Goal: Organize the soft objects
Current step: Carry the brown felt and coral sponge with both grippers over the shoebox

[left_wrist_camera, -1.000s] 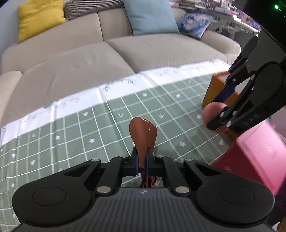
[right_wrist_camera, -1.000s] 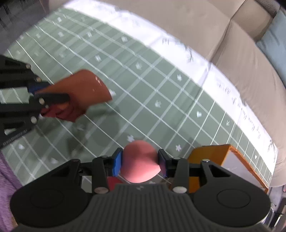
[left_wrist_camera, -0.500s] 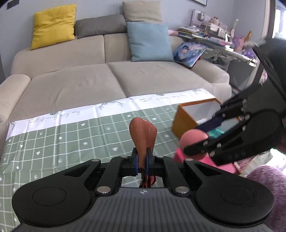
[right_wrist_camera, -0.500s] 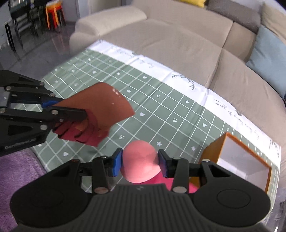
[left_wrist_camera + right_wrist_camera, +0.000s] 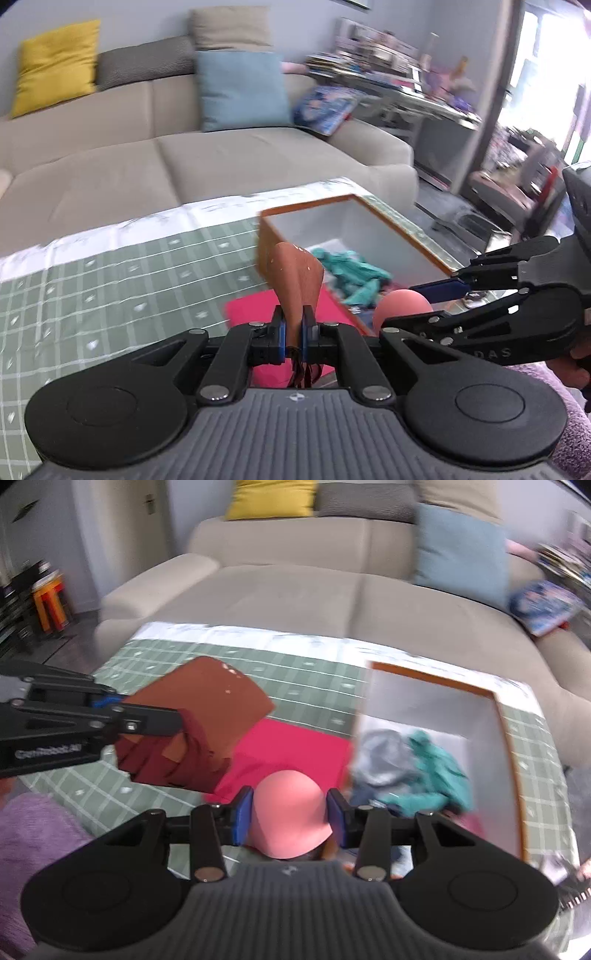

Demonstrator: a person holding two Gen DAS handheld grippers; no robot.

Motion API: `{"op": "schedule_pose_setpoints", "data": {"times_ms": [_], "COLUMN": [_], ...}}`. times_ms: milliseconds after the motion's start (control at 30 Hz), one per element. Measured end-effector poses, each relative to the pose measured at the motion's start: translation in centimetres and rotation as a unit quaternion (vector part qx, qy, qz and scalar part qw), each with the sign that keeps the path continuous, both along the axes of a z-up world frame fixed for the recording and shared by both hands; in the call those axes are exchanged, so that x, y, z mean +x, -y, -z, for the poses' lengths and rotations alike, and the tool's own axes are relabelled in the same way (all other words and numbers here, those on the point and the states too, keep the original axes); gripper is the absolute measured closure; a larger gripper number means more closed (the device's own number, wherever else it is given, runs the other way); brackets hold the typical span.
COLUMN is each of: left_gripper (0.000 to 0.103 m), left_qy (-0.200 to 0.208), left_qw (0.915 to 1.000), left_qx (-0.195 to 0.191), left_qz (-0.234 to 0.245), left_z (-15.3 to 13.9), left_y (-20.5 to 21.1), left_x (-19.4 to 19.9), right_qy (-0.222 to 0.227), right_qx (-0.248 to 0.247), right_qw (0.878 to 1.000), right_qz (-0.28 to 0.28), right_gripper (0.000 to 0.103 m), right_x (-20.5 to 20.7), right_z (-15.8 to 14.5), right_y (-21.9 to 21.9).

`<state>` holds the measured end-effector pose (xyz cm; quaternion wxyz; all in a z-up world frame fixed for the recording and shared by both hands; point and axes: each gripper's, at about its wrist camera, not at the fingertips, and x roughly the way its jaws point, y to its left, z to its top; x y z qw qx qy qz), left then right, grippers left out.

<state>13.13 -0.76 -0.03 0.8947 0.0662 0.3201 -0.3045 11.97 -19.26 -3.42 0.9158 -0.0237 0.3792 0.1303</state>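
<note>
Left gripper (image 5: 293, 328): clamped narrow on folded rust-brown felt piece (image 5: 297, 280).
Right gripper (image 5: 290, 814): closed on rounded pink foam piece (image 5: 288, 814).
Orange-rimmed white-lined box (image 5: 511, 746), ahead-right of both: holds teal cloth (image 5: 439, 771).
Advice: release only once over the opening.

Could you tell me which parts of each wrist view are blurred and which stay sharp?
Left wrist view: the shelves and box are smeared, the left gripper is crisp. Right wrist view: the sofa and box contents blur, the right gripper and pink ball are sharp.
</note>
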Motion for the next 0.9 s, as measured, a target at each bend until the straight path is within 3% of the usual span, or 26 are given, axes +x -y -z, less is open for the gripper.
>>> {"op": "schedule_pose_setpoints", "data": {"times_ms": [367, 900], "left_gripper": [0.095, 0.095], "left_qy": [0.008, -0.021], "left_qw": [0.9936, 0.9879], "left_qx": [0.061, 0.133], "left_qz": [0.095, 0.076], "left_z": [1.0, 6.2], "left_y": [11.2, 19.0], "left_x": [3.5, 15.2], "right_qy": [0.011, 0.023], "right_qx": [-0.029, -0.114], "right_qw": [0.996, 0.993], "right_qz": [0.079, 0.033], "right_gripper": [0.06, 0.06], "right_x": [1.6, 13.8], "right_z": [3.1, 7.3], "right_y": [8.0, 12.4]}}
